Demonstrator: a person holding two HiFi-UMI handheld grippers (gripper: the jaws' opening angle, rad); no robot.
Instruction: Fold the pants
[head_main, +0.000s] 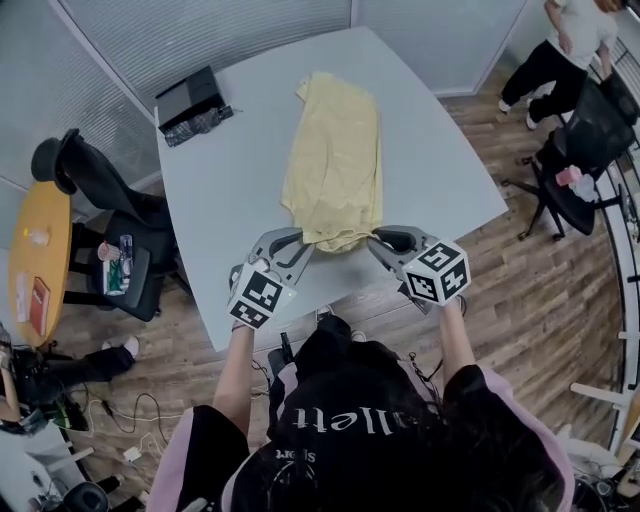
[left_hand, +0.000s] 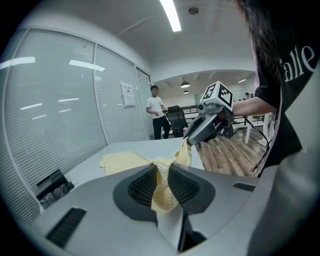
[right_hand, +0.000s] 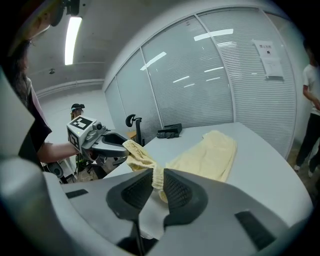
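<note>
The pale yellow cloth pants (head_main: 333, 160) lie lengthwise on the grey desk (head_main: 440, 170), near end clenched by left gripper (head_main: 287, 247) and right gripper (head_main: 385, 243), the lengthwise fold seemingly done, crosswise fold pending.

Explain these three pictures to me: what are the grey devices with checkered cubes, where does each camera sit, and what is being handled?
No robot here: a person holds a two-jaw tool in each hand. The top-down picture comes from a camera on the person's head. The other two come from cameras riding on each tool, looking along its jaws. On the pale table lie yellow pants and a black box. The left tool and right tool each pinch the near end of the pants, raised off the table. Each tool's own view shows yellow fabric clamped between its jaws. The marked cubes are part of the tools.
</note>
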